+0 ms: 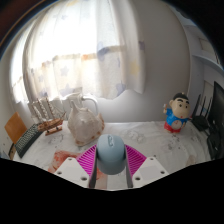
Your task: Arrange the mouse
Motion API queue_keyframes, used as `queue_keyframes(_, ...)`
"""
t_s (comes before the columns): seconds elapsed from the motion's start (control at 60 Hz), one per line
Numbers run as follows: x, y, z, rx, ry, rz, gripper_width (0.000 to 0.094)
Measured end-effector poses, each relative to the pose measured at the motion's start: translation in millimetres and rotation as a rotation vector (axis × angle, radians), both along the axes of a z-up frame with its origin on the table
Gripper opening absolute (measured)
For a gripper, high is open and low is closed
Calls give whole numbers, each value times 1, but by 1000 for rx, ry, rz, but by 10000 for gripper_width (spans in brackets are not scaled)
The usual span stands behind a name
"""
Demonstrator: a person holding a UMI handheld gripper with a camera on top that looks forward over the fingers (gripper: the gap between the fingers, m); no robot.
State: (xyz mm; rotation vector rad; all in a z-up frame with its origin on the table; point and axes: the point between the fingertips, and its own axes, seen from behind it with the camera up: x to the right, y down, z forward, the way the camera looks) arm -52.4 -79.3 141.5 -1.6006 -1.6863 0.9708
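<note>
My tool is sitting low over the tabletop, w/ the mouse lying between its 2 pink pads. Both pads look to be pressing on the mouse's sides, so I'm gripping it. Beyond the mouse, a glass jug is standing toward the left, a rack just left of it. A cartoon figurine is standing well to the right. Curtains are hanging behind.
</note>
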Motion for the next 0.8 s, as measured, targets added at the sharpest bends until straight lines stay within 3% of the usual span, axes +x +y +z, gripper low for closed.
queue_keyframes(0.183,19,-107,-79,-14,-78,-6,432)
queue_keyframes(0.3,31,-131,-132,54,-140,-11,433)
queue_keyframes(0.383,38,-135,-153,74,-170,-20,496)
queue_keyframes(0.45,39,-135,-152,88,-167,-29,554)
queue_keyframes(0.483,41,-134,-151,91,-185,-37,673)
queue_keyframes(0.517,44,-132,-146,91,-200,-48,854)
queue_keyframes(0.567,49,-125,-131,94,-211,-77,824)
queue_keyframes(0.667,76,-113,-83,113,-241,-131,856)
queue_keyframes(0.8,139,-112,-8,71,-259,-155,855)
